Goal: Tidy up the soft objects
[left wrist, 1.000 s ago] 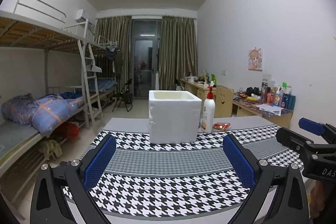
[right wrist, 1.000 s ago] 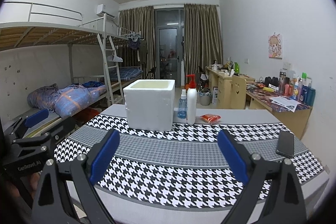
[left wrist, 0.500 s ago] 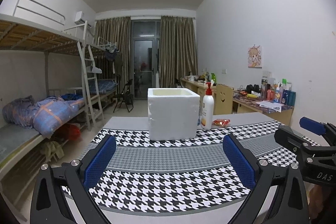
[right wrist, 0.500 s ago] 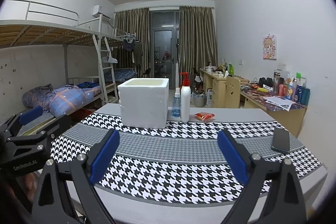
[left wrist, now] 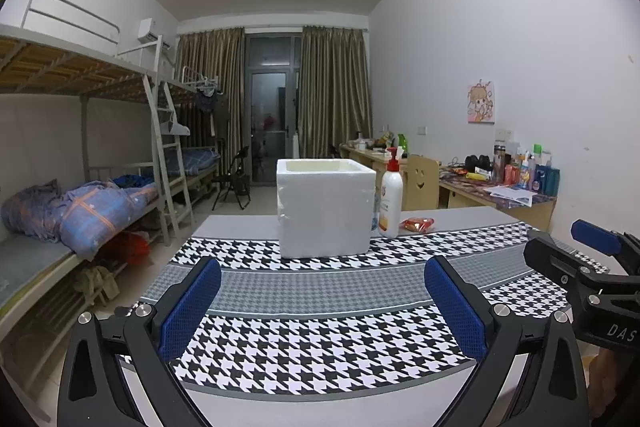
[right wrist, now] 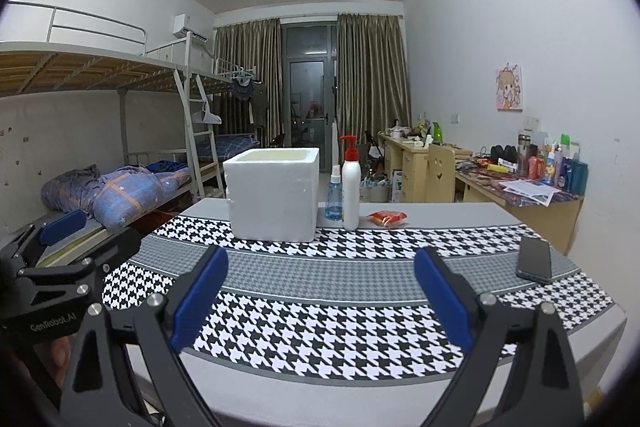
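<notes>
A houndstooth table (right wrist: 320,323) in a dorm room carries a foam box (right wrist: 272,199); a red packet (right wrist: 387,217), possibly soft, lies right of it. Both grippers, left gripper (left wrist: 322,301) and right gripper (right wrist: 320,287), hover wide open, empty.

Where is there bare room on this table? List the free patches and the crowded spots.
Free: the houndstooth cloth between the tongs and the foam box, and left of the phone. Crowded: the far edge, where spray bottle, pump bottle and red packet sit beside the box.
</notes>
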The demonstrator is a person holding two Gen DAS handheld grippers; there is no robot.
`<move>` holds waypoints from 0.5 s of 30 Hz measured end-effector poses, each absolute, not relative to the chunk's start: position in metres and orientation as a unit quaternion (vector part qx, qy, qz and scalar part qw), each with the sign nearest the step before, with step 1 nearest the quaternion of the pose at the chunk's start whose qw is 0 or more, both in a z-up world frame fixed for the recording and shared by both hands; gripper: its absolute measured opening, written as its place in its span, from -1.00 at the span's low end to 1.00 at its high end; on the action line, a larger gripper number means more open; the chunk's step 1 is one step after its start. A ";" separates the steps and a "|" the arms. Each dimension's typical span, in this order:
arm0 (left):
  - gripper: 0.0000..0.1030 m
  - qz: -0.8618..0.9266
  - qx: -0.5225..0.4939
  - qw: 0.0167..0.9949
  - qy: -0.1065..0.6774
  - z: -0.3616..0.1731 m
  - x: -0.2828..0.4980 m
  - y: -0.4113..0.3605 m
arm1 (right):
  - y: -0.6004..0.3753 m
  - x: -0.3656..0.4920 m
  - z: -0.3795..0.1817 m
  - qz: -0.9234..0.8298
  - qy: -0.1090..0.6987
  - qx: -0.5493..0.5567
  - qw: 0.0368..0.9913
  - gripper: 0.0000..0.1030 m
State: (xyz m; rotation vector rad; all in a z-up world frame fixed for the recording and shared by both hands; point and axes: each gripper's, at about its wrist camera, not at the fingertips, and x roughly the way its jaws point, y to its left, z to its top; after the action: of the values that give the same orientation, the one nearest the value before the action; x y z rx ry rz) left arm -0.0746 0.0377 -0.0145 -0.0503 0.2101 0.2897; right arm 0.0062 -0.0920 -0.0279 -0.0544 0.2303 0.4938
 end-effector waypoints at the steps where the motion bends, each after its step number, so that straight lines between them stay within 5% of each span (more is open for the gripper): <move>1: 0.98 0.144 -0.025 0.984 0.105 -0.016 -0.075 0.038 | -0.091 0.006 -0.029 0.243 0.115 -0.028 0.963 0.87; 15: 0.98 0.142 -0.021 0.983 0.110 -0.023 -0.085 0.031 | -0.097 -0.005 -0.035 0.242 0.111 -0.018 0.964 0.87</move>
State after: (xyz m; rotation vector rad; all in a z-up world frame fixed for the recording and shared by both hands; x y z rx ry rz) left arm -0.0846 0.0308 -0.0232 -0.0413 0.2216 0.2866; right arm -0.0048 -0.0972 -0.0348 -0.0370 0.2256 0.4890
